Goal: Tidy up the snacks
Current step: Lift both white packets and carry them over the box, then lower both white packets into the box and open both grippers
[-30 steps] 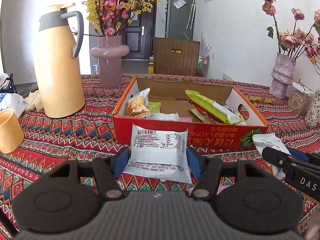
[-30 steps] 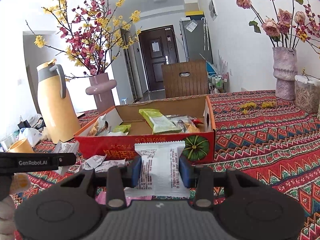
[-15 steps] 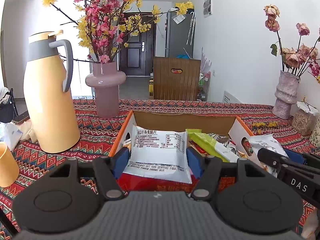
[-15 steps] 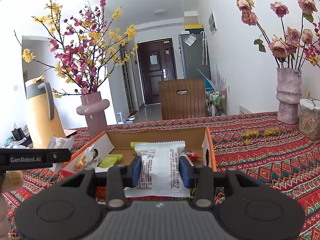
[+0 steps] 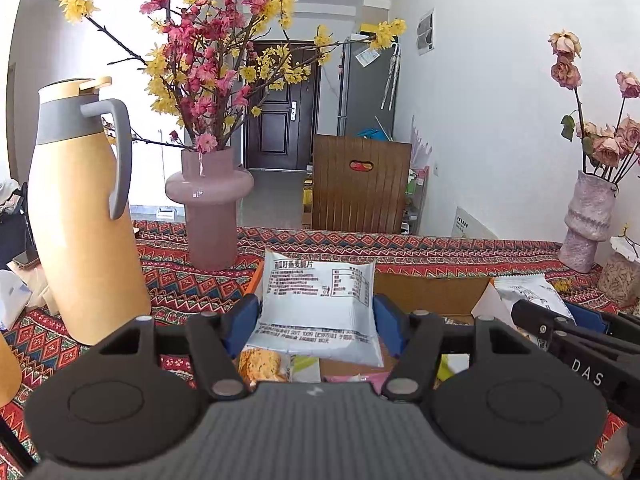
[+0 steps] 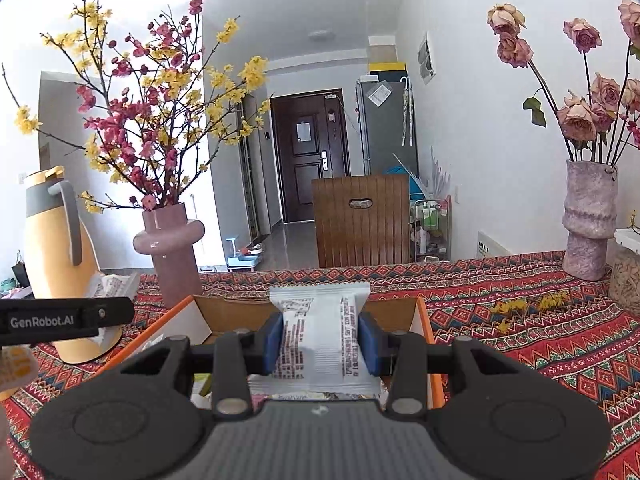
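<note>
Left wrist view showed left gripper (image 5: pixel 318 314) clamped on a light, crinkly, puffed white snack packet (image 5: pixel 318 302) at its side edges, right gripper (image 6: pixel 323 338) likewise pinching a slimmer soft wrapper (image 6: pixel 320 332) over the box (image 6: pixel 424 320).

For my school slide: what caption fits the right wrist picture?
Right gripper holds a white snack packet over the open cardboard box.

Right hand-held gripper (image 6: pixel 323 347) clamping white snack packet (image 6: pixel 320 336) above open cardboard box (image 6: pixel 424 320), patterned bench (image 6: pixel 540 320), pink vase (image 6: pixel 170 248) behind
</note>
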